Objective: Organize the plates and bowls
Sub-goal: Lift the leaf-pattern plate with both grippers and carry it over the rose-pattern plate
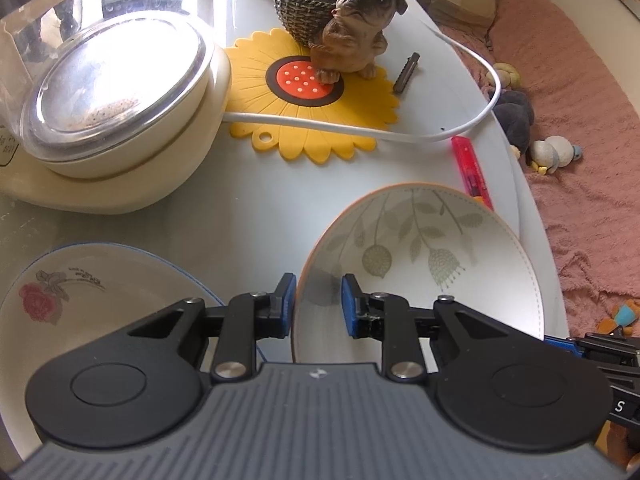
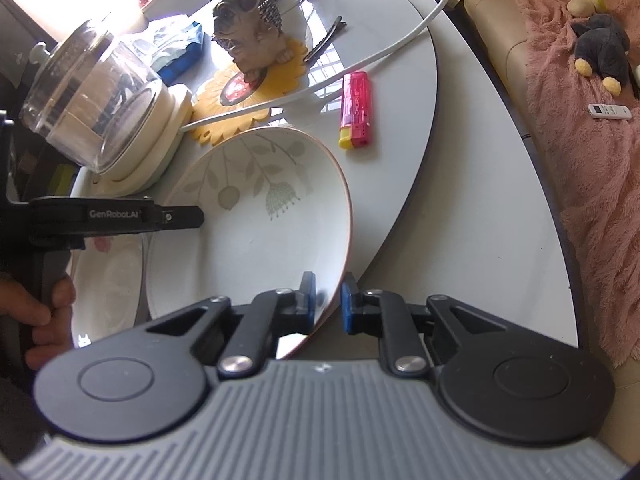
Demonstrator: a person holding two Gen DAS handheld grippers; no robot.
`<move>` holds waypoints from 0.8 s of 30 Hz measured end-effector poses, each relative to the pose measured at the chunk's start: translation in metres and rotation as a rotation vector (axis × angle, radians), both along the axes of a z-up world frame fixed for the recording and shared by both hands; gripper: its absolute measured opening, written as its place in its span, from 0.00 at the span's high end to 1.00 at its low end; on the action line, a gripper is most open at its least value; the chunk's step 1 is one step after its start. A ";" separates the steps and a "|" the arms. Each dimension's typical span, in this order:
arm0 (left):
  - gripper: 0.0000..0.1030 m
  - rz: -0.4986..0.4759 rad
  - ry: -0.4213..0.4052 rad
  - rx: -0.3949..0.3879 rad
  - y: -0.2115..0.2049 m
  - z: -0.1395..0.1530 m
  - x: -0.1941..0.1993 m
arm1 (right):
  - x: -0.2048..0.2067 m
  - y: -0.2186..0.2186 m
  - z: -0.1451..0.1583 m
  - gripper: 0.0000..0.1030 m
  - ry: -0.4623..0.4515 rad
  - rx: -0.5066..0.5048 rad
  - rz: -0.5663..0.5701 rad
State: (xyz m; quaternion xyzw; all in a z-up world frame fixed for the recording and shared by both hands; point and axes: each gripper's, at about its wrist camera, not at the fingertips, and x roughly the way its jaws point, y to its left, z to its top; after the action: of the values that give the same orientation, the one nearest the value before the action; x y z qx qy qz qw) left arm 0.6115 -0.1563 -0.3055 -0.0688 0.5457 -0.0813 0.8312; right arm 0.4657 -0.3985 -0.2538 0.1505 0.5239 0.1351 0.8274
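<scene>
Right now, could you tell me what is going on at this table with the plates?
A person is working with two handheld grippers. Both are at the leaf-patterned plate, tilted up off the table: the right gripper straddles its near rim, the left gripper its opposite rim. A rose-patterned plate lies flat beside it, untouched. A lighter, a sunflower mat and a dog figurine sit behind.

You saw a glossy ceramic leaf-patterned plate point(image 2: 248, 220) on the smooth, shiny table point(image 2: 460, 240), beside a clear glass jar point(image 2: 88, 92).
</scene>
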 end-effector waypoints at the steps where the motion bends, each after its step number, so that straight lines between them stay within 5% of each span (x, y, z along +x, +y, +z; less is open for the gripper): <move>1: 0.73 -0.002 -0.002 -0.006 0.000 0.001 -0.001 | 0.000 0.000 0.001 0.84 -0.006 -0.002 0.003; 24: 0.73 0.116 0.013 -0.123 0.046 0.066 -0.049 | -0.003 0.021 0.081 0.84 -0.056 -0.014 0.075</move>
State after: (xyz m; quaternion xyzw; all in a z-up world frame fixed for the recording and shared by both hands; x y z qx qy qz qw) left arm 0.5622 -0.1108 -0.2397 -0.1517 0.5403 -0.0657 0.8251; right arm 0.4629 -0.3779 -0.1728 0.1209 0.5067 0.1667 0.8372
